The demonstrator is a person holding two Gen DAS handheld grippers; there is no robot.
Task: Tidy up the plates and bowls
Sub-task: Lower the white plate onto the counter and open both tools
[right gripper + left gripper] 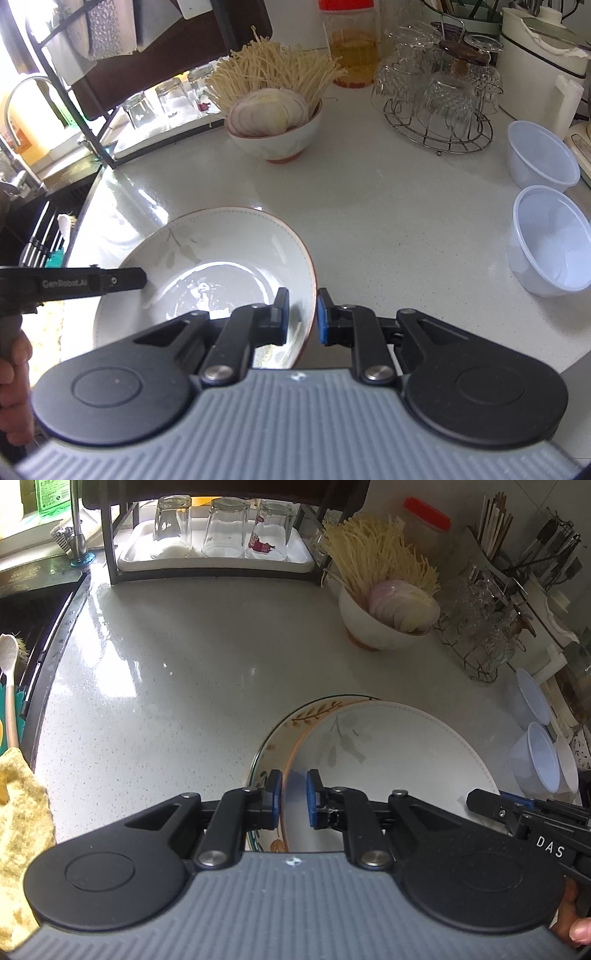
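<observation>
Plates are being stacked at lower centre: a white bowl-plate (207,266) is being nested, empty, in a leaf-patterned plate (273,734). Its rim is being clamped by the right gripper (303,314) and the left gripper (294,797). Sliced onion and enoki are being held in a bowl (273,140) at upper centre.

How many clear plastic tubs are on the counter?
2 in the right wrist view: near tub and far tub, side by side at the counter's right edge. Others may be hidden beyond them.

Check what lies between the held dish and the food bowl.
Only bare counter between dish and food bowl, seen in the right wrist view.
</observation>
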